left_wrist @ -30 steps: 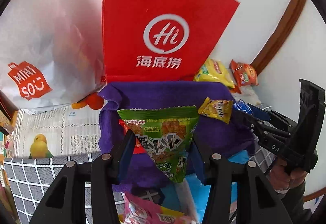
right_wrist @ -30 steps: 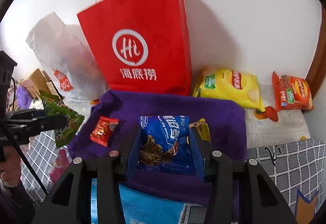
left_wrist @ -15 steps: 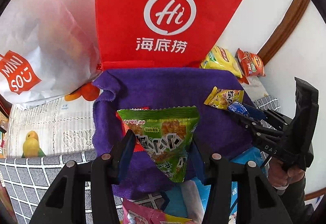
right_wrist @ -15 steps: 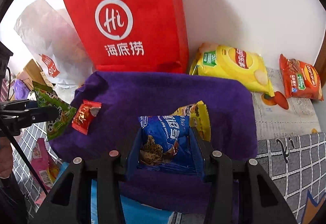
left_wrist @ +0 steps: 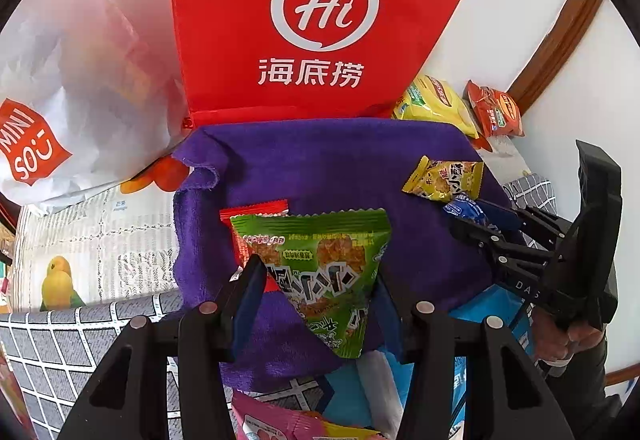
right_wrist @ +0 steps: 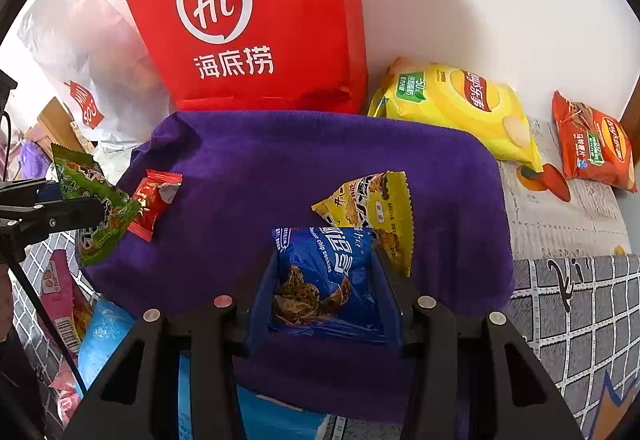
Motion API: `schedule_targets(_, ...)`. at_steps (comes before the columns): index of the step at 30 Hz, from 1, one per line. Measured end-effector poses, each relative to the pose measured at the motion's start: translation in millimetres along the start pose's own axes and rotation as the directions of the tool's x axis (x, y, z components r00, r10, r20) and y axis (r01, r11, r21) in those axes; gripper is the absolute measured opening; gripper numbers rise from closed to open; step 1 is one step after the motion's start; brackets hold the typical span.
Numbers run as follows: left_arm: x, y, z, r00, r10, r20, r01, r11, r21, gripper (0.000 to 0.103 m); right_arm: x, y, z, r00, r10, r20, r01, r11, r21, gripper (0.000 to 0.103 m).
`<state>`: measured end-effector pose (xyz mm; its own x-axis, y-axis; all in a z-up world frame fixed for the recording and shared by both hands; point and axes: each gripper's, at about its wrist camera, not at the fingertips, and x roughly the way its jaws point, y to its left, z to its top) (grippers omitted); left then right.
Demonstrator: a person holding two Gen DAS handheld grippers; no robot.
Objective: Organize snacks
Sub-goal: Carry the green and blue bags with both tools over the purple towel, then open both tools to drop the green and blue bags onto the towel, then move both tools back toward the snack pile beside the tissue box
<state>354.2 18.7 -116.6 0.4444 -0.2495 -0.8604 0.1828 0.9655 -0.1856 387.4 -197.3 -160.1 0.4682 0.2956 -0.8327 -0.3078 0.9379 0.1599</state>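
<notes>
My left gripper (left_wrist: pixel 316 276) is shut on a green snack packet (left_wrist: pixel 320 264) and holds it over the left part of a purple towel (left_wrist: pixel 340 164). A small red packet (left_wrist: pixel 256 210) lies on the towel just behind it. My right gripper (right_wrist: pixel 326 272) is shut on a blue cookie packet (right_wrist: pixel 320 276) over the towel's near middle (right_wrist: pixel 280 168). A small yellow packet (right_wrist: pixel 372 208) lies on the towel right behind the blue one. The right gripper also shows in the left wrist view (left_wrist: pixel 476 220), and the left gripper in the right wrist view (right_wrist: pixel 80 208).
A red paper bag (right_wrist: pixel 256 20) and a white plastic bag (left_wrist: pixel 60 80) stand against the wall behind the towel. A yellow chip bag (right_wrist: pixel 460 104) and an orange chip bag (right_wrist: pixel 592 144) lie at the right. Pink and blue packets (right_wrist: pixel 68 300) lie by the towel's near left edge.
Both grippers have moved forward and lower over the purple towel, each still holding its packet. The red and yellow packets on the towel have not moved.
</notes>
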Motion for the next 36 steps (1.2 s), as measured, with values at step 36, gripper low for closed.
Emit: schedule_targets(36,-138.4,-23.7,-49.7,0.98,0.025,0.195,-0.027,1.0,0.003,0.077,-148.6,24.5,-61.1,0.973,-0.15,0.174,0.131,0.984,0.117,0.064)
